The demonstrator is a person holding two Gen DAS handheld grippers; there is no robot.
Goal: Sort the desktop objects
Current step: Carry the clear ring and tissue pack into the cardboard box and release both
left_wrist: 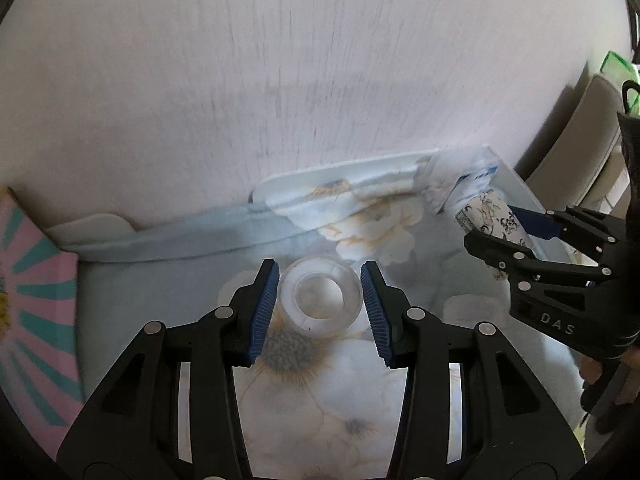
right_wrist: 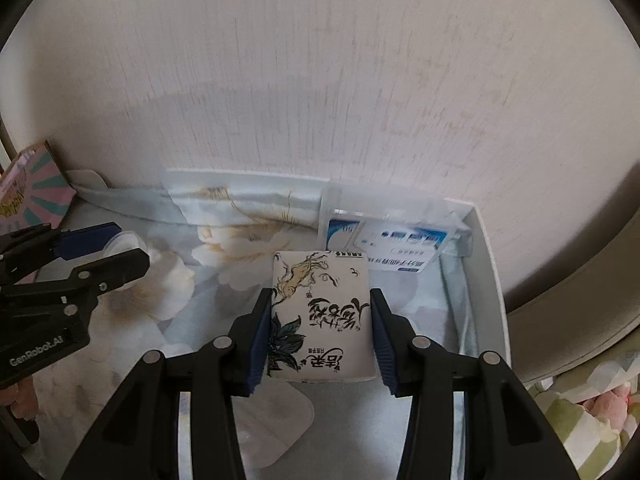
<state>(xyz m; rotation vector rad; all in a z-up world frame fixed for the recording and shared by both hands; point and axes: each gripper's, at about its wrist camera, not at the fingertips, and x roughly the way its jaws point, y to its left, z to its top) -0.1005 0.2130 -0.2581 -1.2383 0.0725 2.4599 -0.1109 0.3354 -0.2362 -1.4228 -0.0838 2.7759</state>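
On my left wrist camera the left claw (left_wrist: 320,304) is spread around a clear tape roll (left_wrist: 321,300), which lies flat on the floral cloth (left_wrist: 320,392) covering the surface; the blue pads (left_wrist: 264,312) stand just beside the roll's rim on either side, and I cannot tell whether they touch it. On the right wrist camera the right claw (right_wrist: 320,328) is pinching a tissue pack (right_wrist: 322,316) — white, printed with ink-style calligraphy, a dark flower and a yellow animal figure — with both pads pressed against its long sides. The pack sits low over the cloth, just in front of a clear plastic pouch of blue-and-white packets (right_wrist: 388,236) that leans against the wall (right_wrist: 320,80) at the back. A white tray edge (right_wrist: 490,264) runs along the right side of the cloth. From the left camera I see the right claw (left_wrist: 532,236) at the right edge, with the patterned pack between its fingers and the pouch (left_wrist: 460,180) behind it. At the far left, a pink and teal striped box (left_wrist: 36,300) stands near the wall — it shows in the right view too. A flat clear blister piece (right_wrist: 276,420) lies on the cloth under the right claw's frame.
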